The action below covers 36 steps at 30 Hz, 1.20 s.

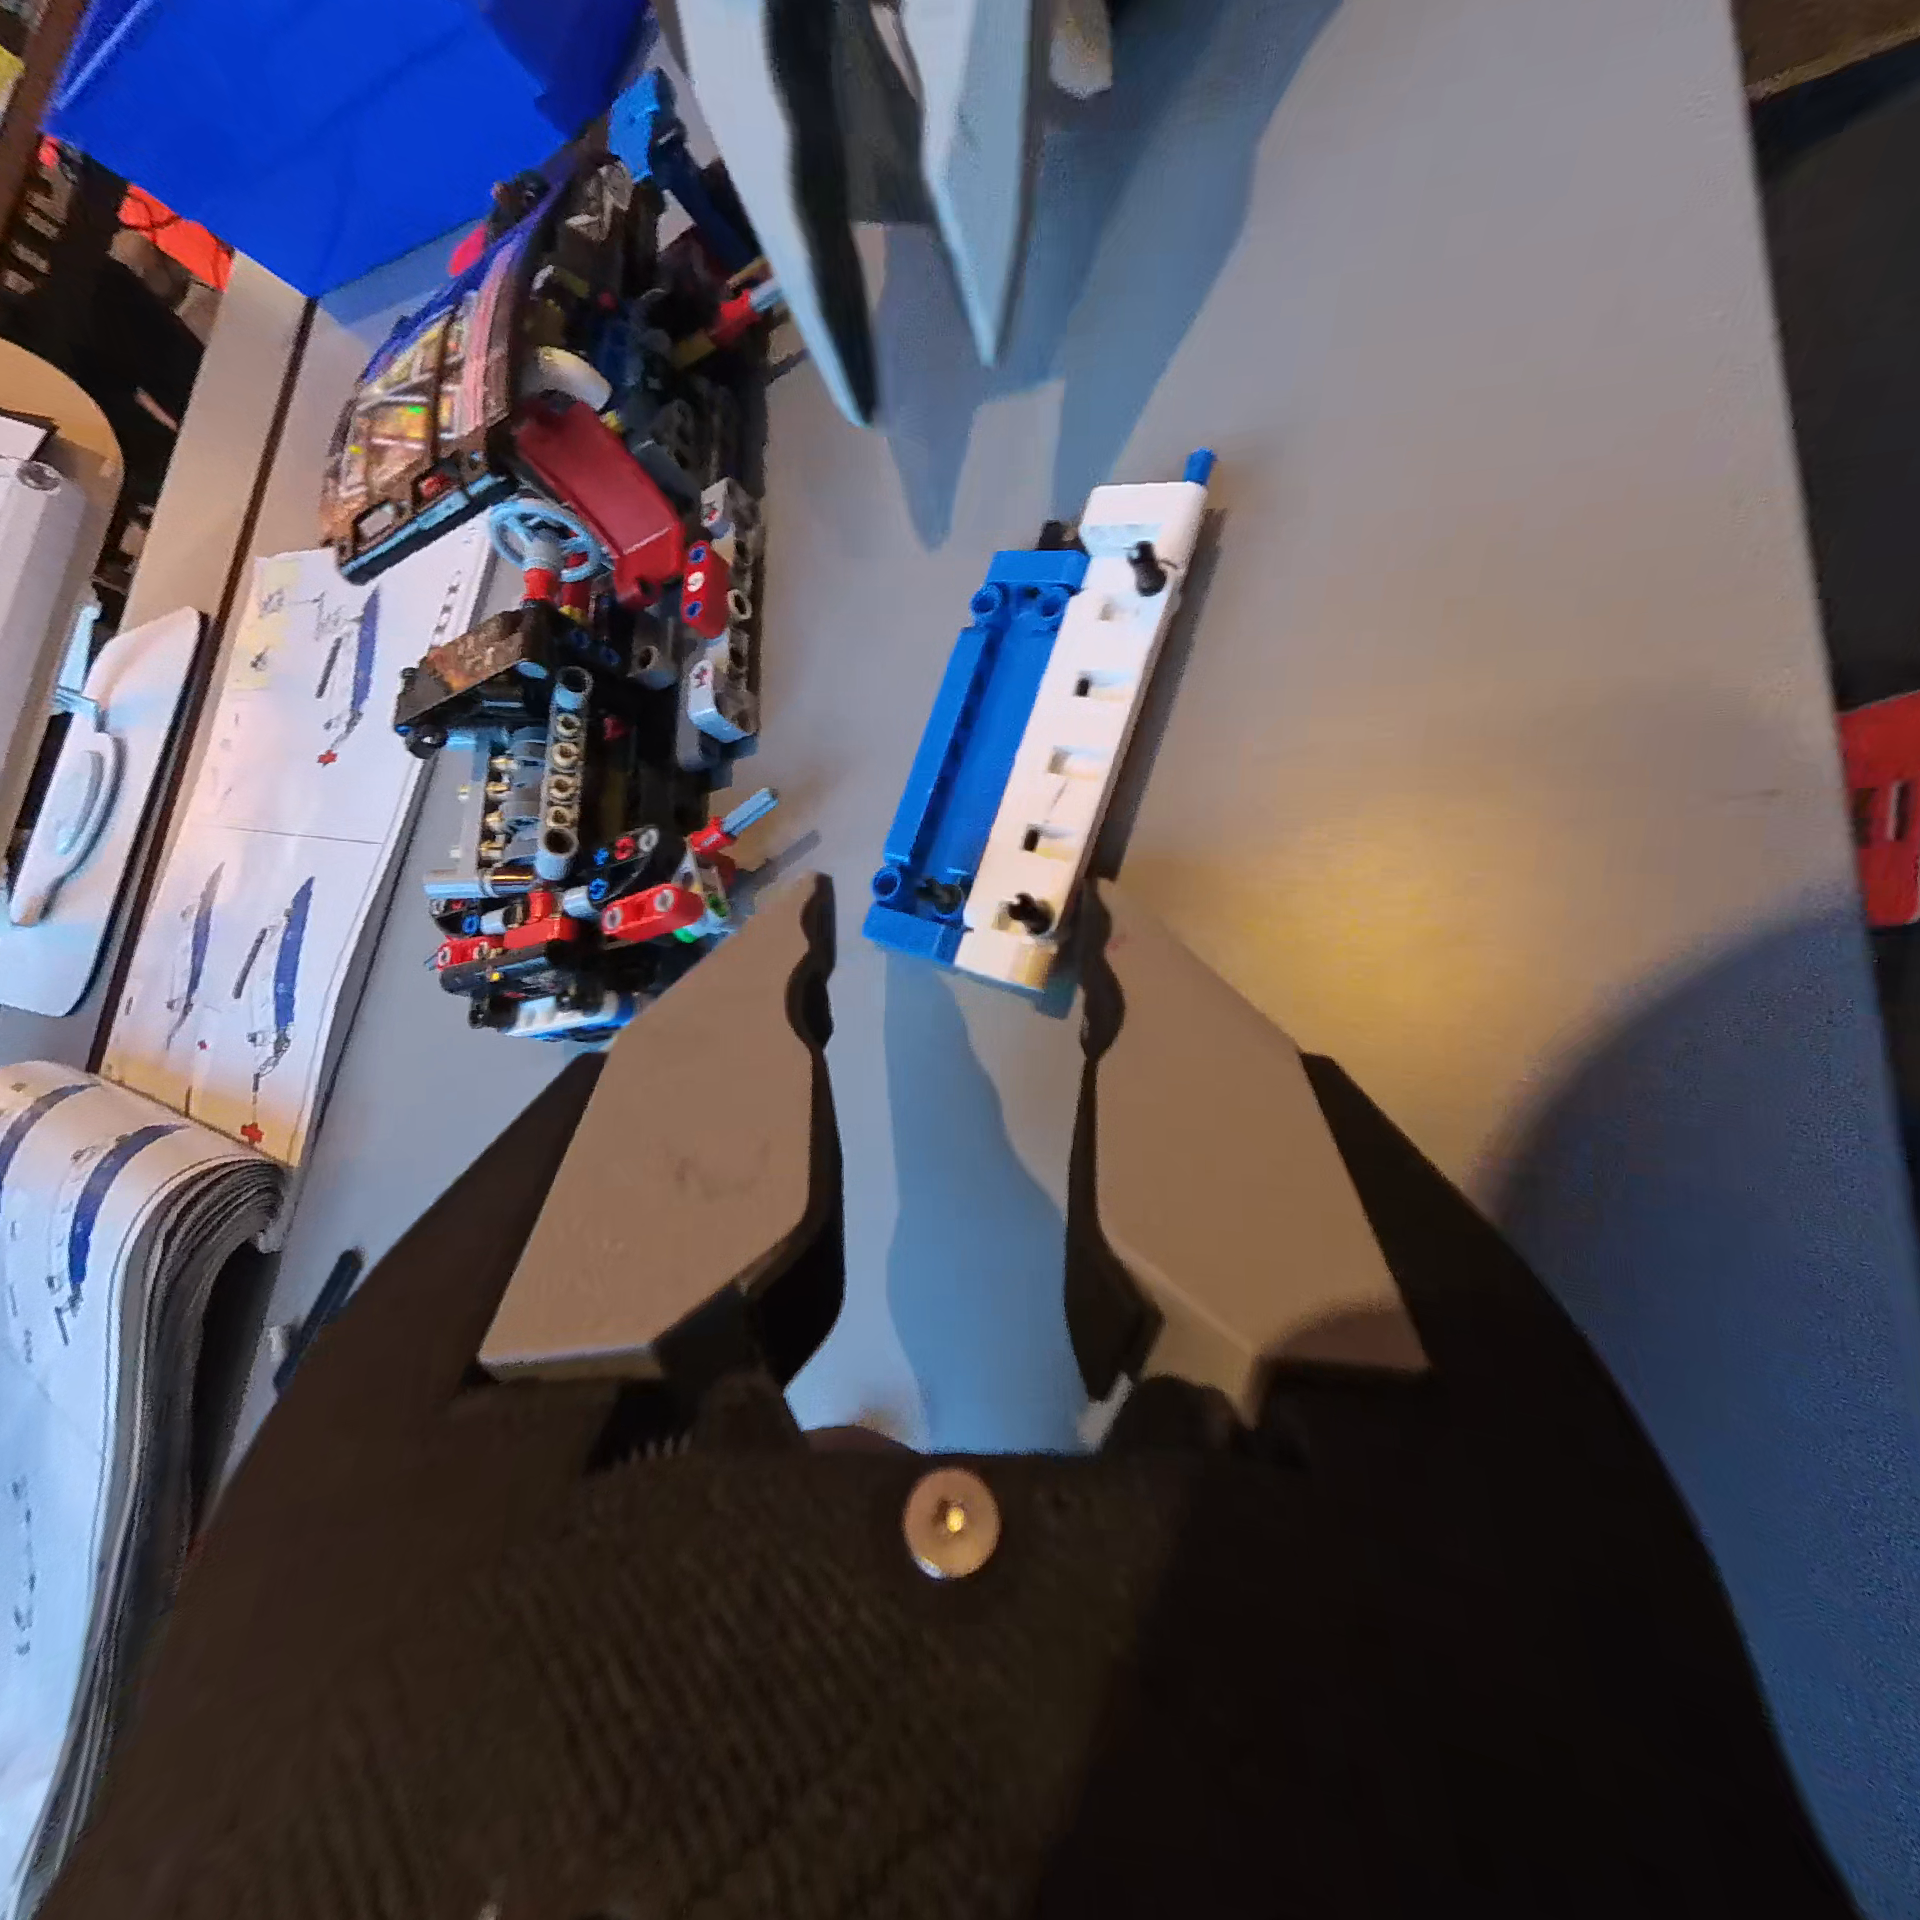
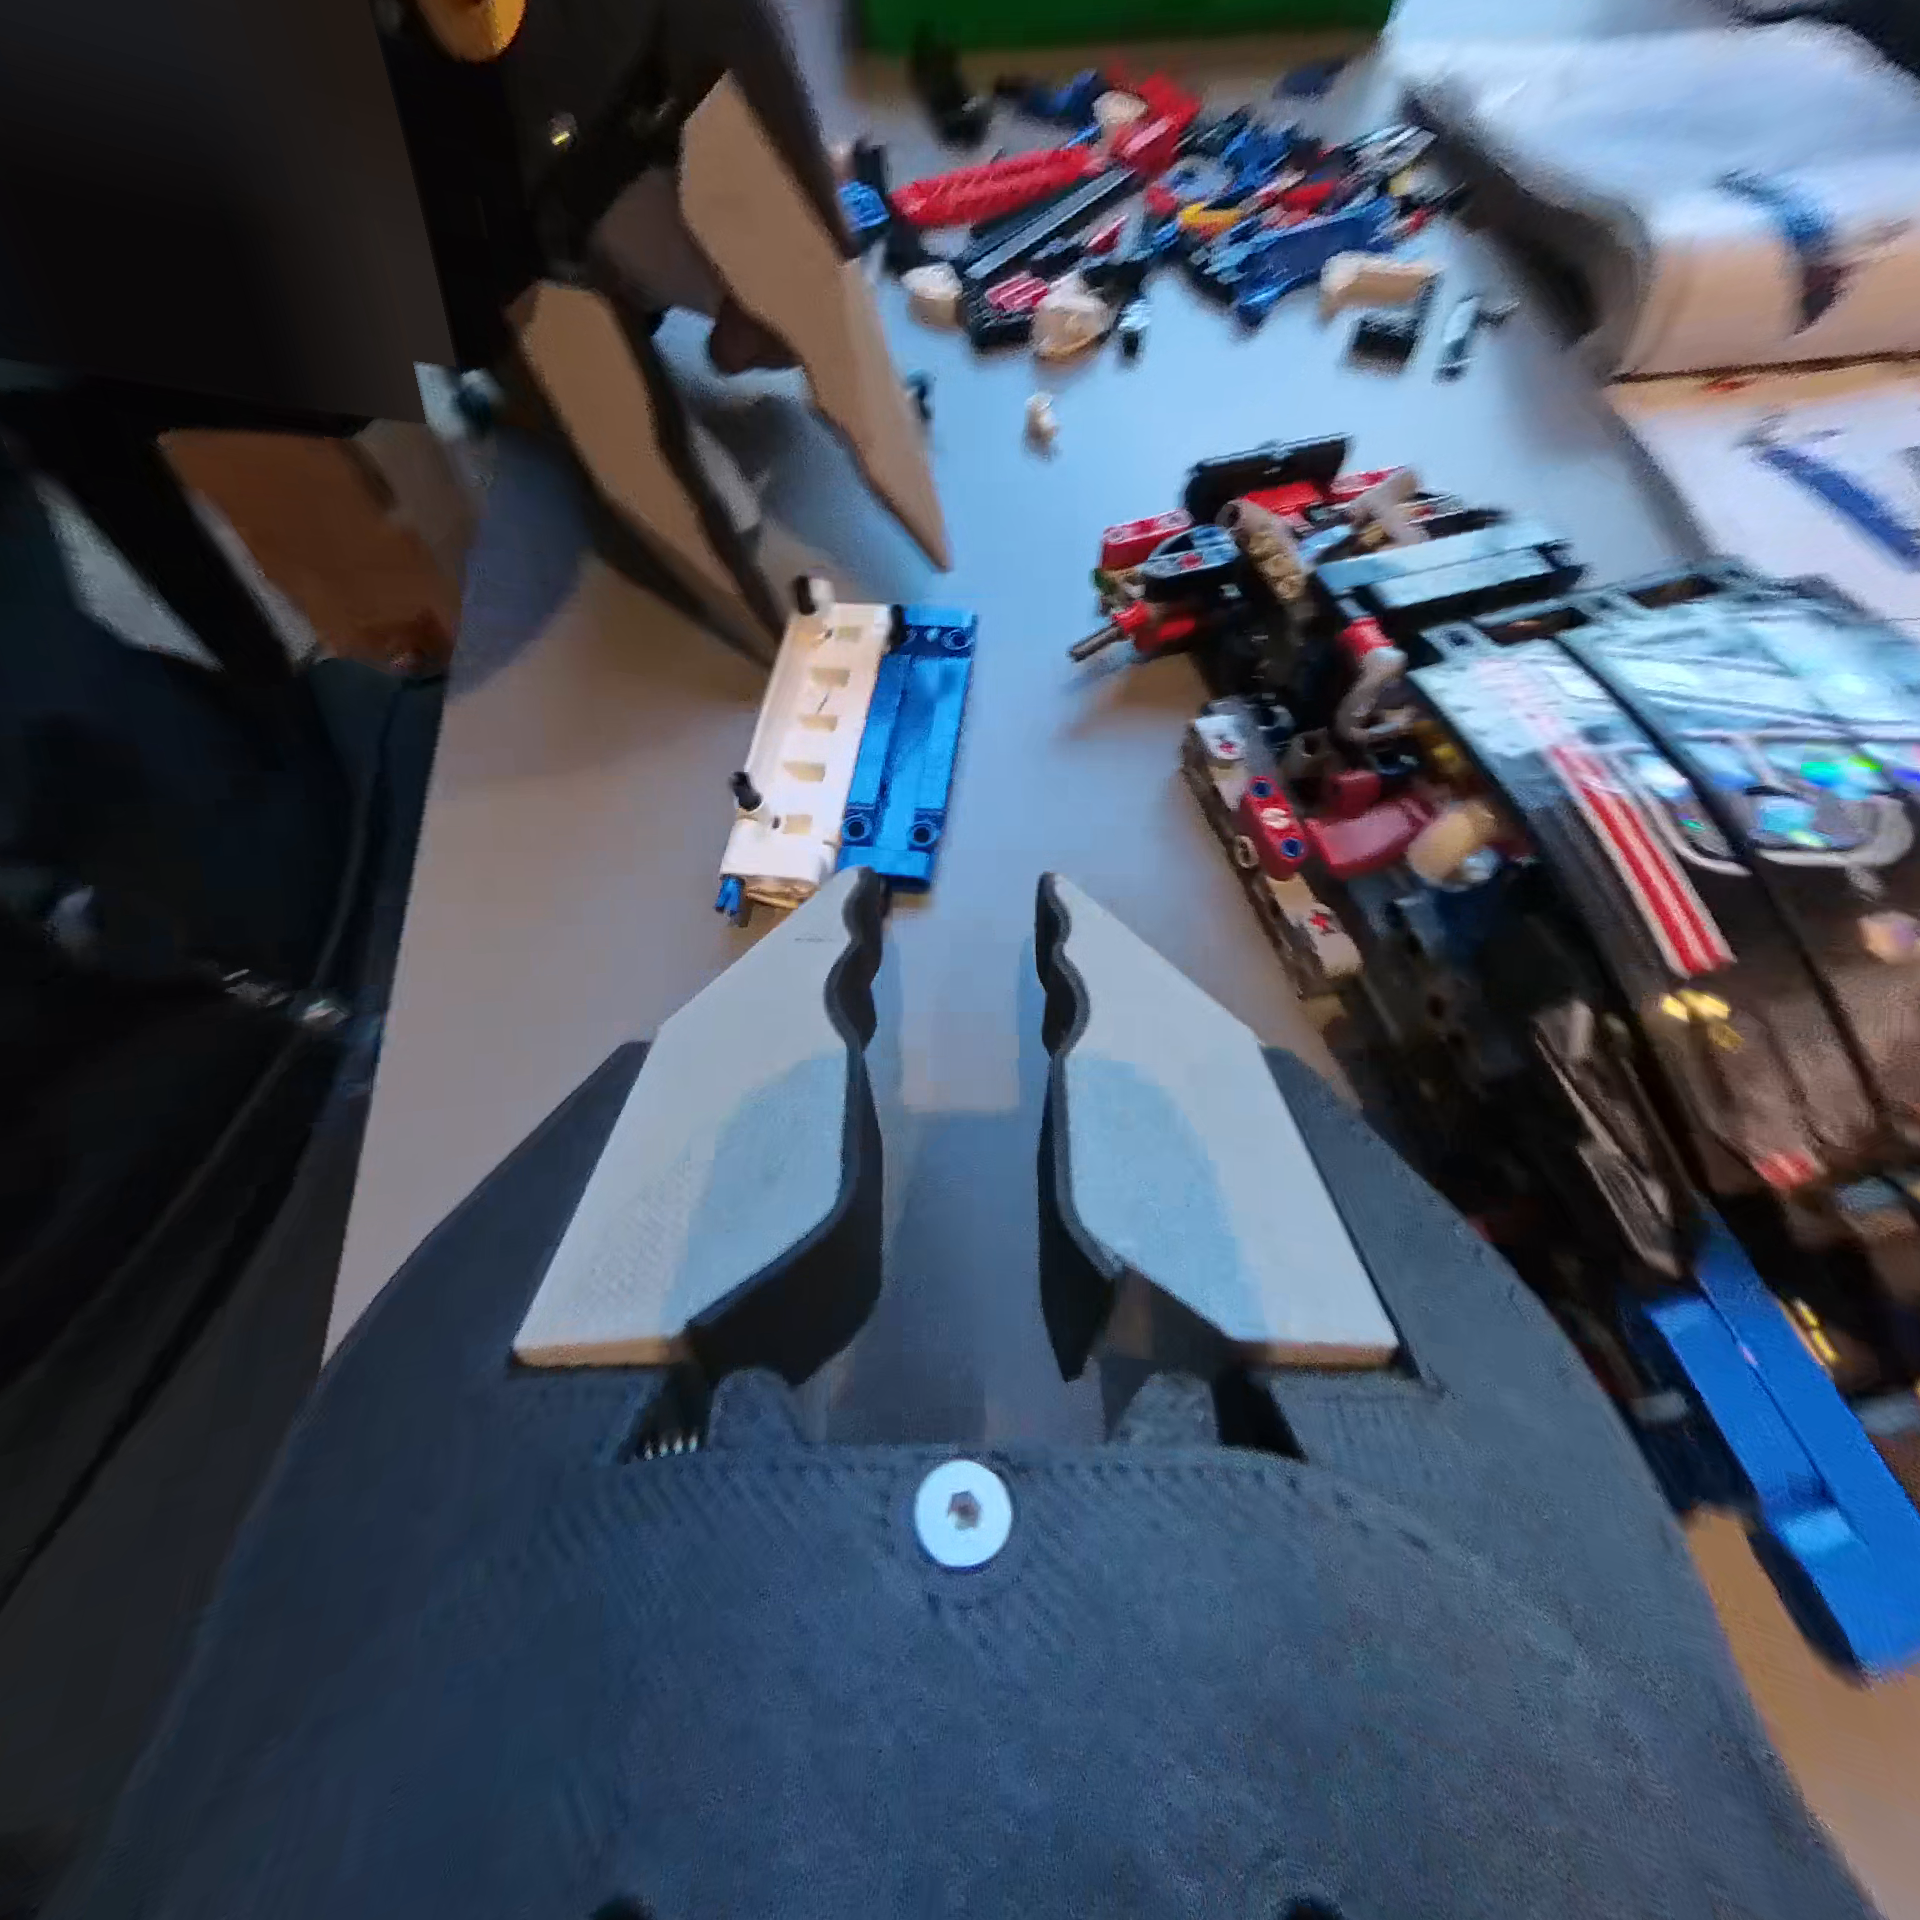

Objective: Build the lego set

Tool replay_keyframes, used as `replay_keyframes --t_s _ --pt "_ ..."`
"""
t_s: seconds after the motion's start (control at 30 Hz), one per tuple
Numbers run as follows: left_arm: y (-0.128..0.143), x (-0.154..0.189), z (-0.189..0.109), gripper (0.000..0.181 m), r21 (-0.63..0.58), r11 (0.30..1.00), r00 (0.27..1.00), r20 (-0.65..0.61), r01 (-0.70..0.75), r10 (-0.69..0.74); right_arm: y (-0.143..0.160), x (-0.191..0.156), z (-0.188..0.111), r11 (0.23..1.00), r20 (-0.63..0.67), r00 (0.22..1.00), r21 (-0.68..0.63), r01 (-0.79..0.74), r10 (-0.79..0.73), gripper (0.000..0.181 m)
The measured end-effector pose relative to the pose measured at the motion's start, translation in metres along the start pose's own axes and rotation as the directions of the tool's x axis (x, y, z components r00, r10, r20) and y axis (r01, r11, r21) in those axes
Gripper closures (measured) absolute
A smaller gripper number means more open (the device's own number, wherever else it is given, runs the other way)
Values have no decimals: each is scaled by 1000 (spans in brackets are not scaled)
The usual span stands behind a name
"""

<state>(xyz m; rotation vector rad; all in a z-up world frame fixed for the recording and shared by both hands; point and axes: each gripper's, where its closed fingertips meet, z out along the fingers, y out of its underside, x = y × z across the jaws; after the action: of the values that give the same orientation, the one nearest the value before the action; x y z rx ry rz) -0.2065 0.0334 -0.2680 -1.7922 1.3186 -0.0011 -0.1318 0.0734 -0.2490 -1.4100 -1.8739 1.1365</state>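
Grey desk (image 1: 1455,520) all round, with an instruction booklet (image 1: 270,831) at the left edge. Next comes the half-built car model (image 1: 582,665), then the blue-and-white panel assembly (image 1: 1029,748) lying flat between both claws. The left claw (image 1: 956,914) gapes, empty, at its near end — the right claw (image 2: 951,914) likewise at the other end. Best to square up and grip the long sides evenly, avoiding the black pins. Loose bricks (image 2: 1174,208) beyond are too blurred to sort.
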Motion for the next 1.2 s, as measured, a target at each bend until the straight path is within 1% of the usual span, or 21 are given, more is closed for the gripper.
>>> replay_keyframes --t_s 0.03,0.07,0.13,0.17,0.2,0.27,0.33,0.4,0.47,0.5,0.53,0.57,0.67,0.73,0.83,0.93,0.97,1.03,1.07,1.13,1.2 --pt "2 -5 1 137 2 1000 1000 20 -2 2 2 -4 4 1000 67 998 -29 -8 10 156" --pt "6 -14 3 138 -7 1000 998 66 -3 4 4 -6 8 998 124 992 -56 -15 22 156" --pt "17 -35 6 142 -42 999 980 199 7 1 8 -11 14 994 211 977 -112 -16 40 149" --pt "23 -42 7 149 -61 998 971 239 21 -6 9 -11 17 991 232 972 -131 -8 39 148" --pt "28 -48 6 150 -90 995 962 272 34 -9 9 -12 21 990 246 969 -141 1 34 148" --pt "38 -58 3 147 -128 988 945 325 84 -38 4 -20 26 991 290 957 -134 24 16 146" --pt "38 -51 -1 145 -116 981 950 290 159 -119 -4 -34 29 994 349 937 -96 45 -8 151" --pt "29 -30 -13 139 -73 969 954 207 236 -216 -13 -42 26 998 374 927 -35 56 -39 155" --pt "20 -11 -33 145 -7 960 944 180 281 -275 -21 -42 20 999 371 928 32 37 -46 157" --pt "21 -2 -42 149 11 952 937 175 306 -303 -25 -40 15 997 367 929 70 14 -39 157" --pt "25 5 -49 154 6 940 926 173 341 -337 -31 -38 11 994 367 930 113 -12 -30 158" --pt "33 9 -55 154 -17 927 913 180 375 -366 -36 -35 6 988 369 929 151 -38 -21 159" --pt "53 5 -68 152 -64 896 876 250 440 -412 -46 -31 2 974 380 925 206 -91 6 159" --pt "59 1 -74 153 -68 879 858 265 471 -440 -48 -32 3 972 387 922 214 -100 10 159" --pt "78 -14 -86 154 -94 834 805 341 544 -486 -47 -34 4 974 374 927 212 -84 -2 160" --pt "95 -18 -83 142 -137 752 746 329 644 -579 -47 -32 4 974 350 937 214 -73 -7 160" --pt "96 -18 -79 139 -134 732 730 308 668 -610 -47 -31 4 974 343 939 215 -69 -10 160" --pt "92 -19 -72 139 -112 707 707 265 698 -656 -47 -30 4 974 331 943 218 -66 -11 160" --pt "89 -20 -70 139 -103 701 700 251 706 -668 -47 -29 4 973 330 944 221 -68 -9 160" --pt "91 -27 -67 144 -100 700 697 268 707 -665 -48 -28 3 971 325 946 229 -74 -4 160" --pt "95 -27 -62 161 -132 701 706 269 700 -655 -49 -26 1 969 317 948 236 -78 -1 161"
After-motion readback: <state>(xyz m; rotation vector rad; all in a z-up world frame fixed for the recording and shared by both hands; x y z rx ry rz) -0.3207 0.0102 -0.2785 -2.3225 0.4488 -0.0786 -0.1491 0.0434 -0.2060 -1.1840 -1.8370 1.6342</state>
